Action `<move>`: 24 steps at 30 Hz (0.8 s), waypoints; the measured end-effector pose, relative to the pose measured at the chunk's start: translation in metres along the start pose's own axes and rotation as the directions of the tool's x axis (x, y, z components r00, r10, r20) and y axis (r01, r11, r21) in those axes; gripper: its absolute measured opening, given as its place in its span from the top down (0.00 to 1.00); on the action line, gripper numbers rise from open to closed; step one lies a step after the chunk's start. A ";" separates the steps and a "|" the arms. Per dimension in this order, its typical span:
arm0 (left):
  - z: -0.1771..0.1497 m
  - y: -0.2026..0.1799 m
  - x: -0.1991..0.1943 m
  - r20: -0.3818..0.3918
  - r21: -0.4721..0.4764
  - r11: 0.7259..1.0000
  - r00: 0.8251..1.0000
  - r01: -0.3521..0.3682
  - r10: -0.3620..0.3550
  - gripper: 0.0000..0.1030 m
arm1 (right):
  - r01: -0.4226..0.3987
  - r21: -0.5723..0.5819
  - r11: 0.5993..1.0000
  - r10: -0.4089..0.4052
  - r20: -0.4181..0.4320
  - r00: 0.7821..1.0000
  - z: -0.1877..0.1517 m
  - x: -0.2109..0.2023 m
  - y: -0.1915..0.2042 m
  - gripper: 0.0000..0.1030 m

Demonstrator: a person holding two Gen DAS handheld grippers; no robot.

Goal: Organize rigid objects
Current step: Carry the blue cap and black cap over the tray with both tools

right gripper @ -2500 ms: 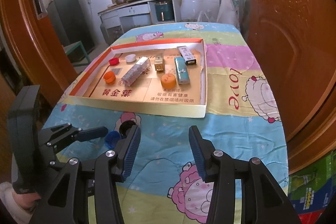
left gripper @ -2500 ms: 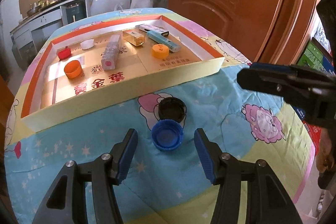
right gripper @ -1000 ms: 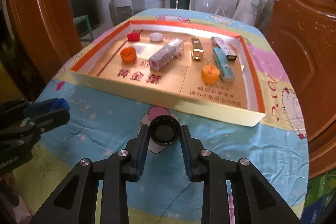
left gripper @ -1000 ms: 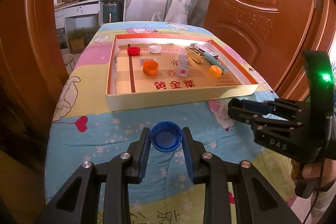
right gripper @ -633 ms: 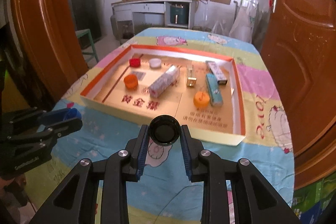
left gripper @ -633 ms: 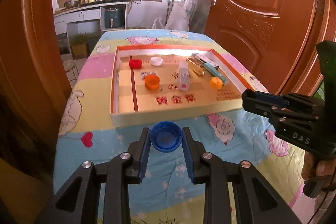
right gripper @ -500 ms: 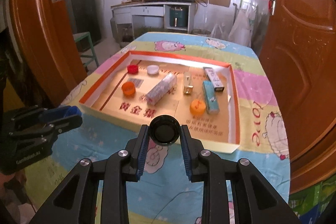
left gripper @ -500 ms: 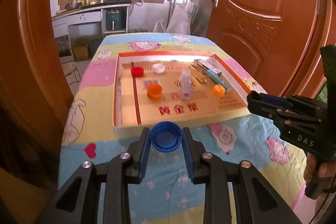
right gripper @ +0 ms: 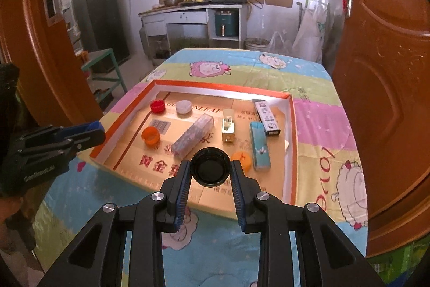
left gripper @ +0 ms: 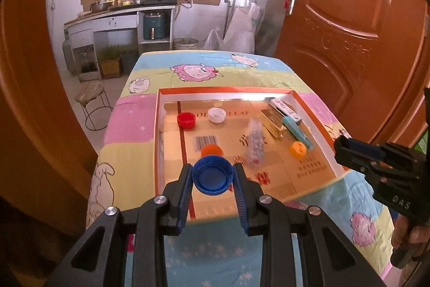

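My left gripper (left gripper: 212,178) is shut on a blue bottle cap (left gripper: 212,174), held in the air over the near left part of the cardboard tray (left gripper: 158,125). My right gripper (right gripper: 211,170) is shut on a black cap (right gripper: 211,168), above the tray's (right gripper: 293,125) near edge. Inside the tray lie a red cap (left gripper: 186,119), a white cap (left gripper: 217,114), an orange cap (right gripper: 150,135), a second orange cap (right gripper: 242,160), a clear plastic box (right gripper: 193,137), a small gold box (right gripper: 228,128), a teal box (right gripper: 259,144) and a white box (right gripper: 266,113).
The tray rests on a table under a cartoon sheep cloth (left gripper: 357,227). Brown doors (left gripper: 349,26) flank the table on both sides. A small stool (left gripper: 92,96) stands by the far left corner. A kitchen counter (right gripper: 193,10) lines the back wall.
Both grippers have risen and moved forward from over the cloth to over the tray's near part, each carrying its cap. The tray items have not moved.
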State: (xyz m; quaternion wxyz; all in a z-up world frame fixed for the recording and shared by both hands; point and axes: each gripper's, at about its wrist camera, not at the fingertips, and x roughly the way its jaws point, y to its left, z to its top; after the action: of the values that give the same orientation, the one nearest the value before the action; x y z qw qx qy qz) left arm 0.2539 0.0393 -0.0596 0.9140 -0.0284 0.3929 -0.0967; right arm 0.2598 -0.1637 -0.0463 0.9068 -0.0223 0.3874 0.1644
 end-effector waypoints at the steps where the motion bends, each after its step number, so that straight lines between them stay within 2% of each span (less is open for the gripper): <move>1: 0.004 0.002 0.005 -0.005 -0.004 1.000 1.000 -0.008 0.008 0.71 | -0.002 0.001 1.000 0.002 -0.001 1.000 0.002 0.002 -0.001 0.71; 9: 0.021 0.009 0.037 -0.044 -0.009 1.000 0.999 -0.024 0.024 0.71 | -0.042 -0.001 0.999 0.041 -0.042 0.998 0.016 0.037 -0.005 0.71; 24: 0.050 -0.008 0.098 -0.109 0.047 0.999 0.994 0.018 -0.013 0.71 | -0.095 0.003 0.995 0.095 -0.129 0.987 0.024 0.094 -0.008 0.71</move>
State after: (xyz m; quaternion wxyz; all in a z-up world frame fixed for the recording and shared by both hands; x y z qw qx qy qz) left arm 0.3551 0.0104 -0.0938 0.8910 -0.0044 0.4392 -0.1146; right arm 0.3400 -0.1405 -0.0971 0.8709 -0.0157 0.4458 0.2062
